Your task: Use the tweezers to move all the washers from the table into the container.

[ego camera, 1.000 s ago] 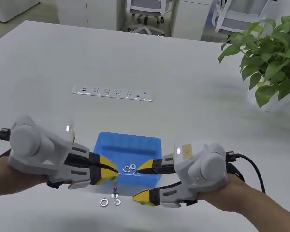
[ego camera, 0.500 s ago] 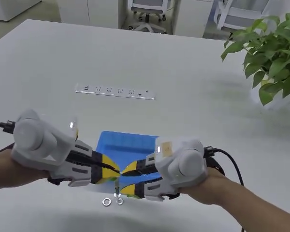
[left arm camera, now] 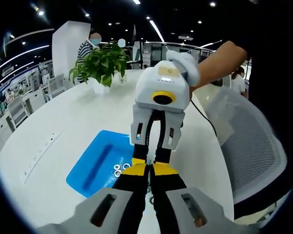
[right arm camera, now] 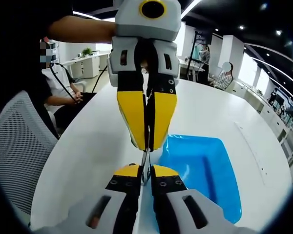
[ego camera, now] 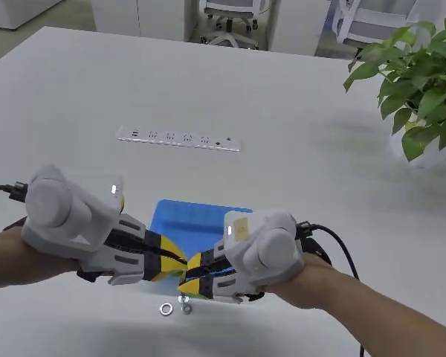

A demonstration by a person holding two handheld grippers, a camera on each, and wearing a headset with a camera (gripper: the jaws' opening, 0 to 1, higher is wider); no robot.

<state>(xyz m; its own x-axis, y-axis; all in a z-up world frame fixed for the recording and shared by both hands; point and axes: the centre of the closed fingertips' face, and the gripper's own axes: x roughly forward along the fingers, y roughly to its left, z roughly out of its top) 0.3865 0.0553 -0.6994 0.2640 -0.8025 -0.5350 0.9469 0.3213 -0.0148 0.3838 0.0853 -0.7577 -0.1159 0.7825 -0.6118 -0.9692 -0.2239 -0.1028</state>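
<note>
- Left gripper (ego camera: 171,262): jaws clenched on the tweezers (right arm camera: 146,157), tip to tip with the right gripper (ego camera: 190,277).
- Right gripper: jaws clenched on the same tweezers.
- Washers (ego camera: 166,308): 2 on the table (ego camera: 282,111), just in front of the blue container (ego camera: 201,216); others lie inside it.

1. The head view looks forward and down from above the white table (ego camera: 297,149); the left gripper (ego camera: 180,262) and right gripper (ego camera: 189,274) sit close at its lower edge; the power strip (ego camera: 178,139) lies beyond them and the potted plant (ego camera: 424,67) stands far right.
2. The left gripper view looks along its own jaws, low over the table, straight at the right gripper, very near; the blue container (left arm camera: 95,165) lies left of the jaws.
3. The right gripper view faces the opposite way, head-on at the left gripper, equally near; the container lies on its right.
4. All three views share the container; the two gripper views share the tweezers (right arm camera: 145,168) between the meeting jaws.
</note>
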